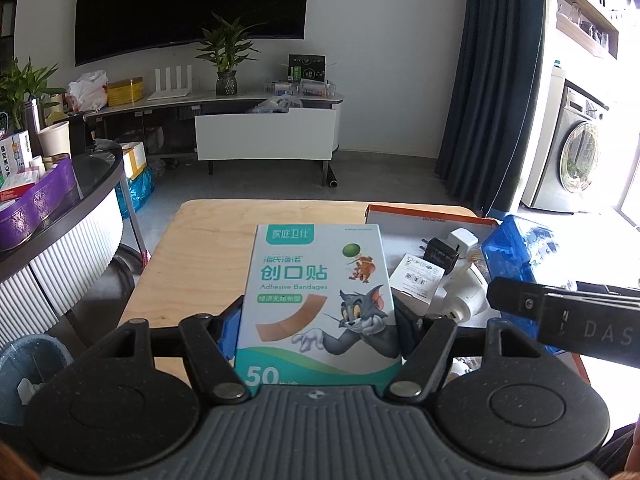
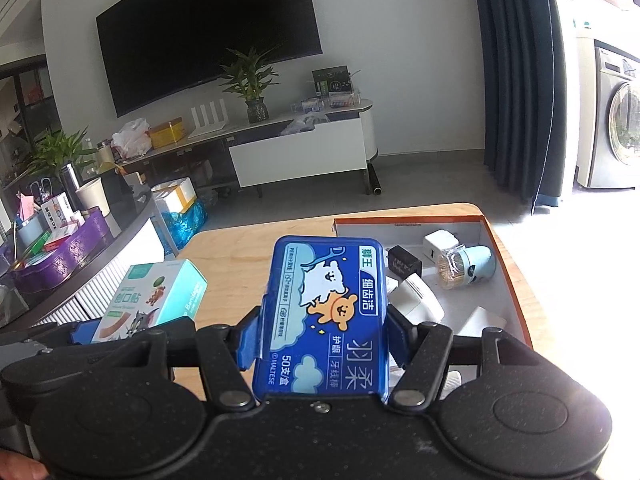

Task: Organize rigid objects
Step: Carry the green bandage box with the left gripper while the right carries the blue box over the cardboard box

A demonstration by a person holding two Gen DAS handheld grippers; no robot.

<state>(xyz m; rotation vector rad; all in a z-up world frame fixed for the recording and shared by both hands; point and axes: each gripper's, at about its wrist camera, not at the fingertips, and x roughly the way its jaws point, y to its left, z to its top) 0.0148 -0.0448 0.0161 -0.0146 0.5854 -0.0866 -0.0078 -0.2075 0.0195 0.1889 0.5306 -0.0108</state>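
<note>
The left gripper (image 1: 318, 320) is clamped on the bandage box (image 1: 320, 300), light, crushable cardboard; the right gripper (image 2: 324, 336) clamps the stiff, slippery floss case (image 2: 326, 312) by its long sides.

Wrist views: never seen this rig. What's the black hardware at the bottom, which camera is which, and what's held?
No robot arm here: a person carries a two-finger gripper in each hand, each with a fisheye camera looking forward along its fingers. The black hardware is the gripper's own body.

Left wrist view: the left gripper is shut on a box of adhesive bandages.

Right wrist view: the right gripper is shut on a blue floss-pick case. The other gripper and its box show at lower left.

Below lies a wooden table with an open orange-rimmed tray holding white chargers, a black charger and a toothpick holder.
</note>
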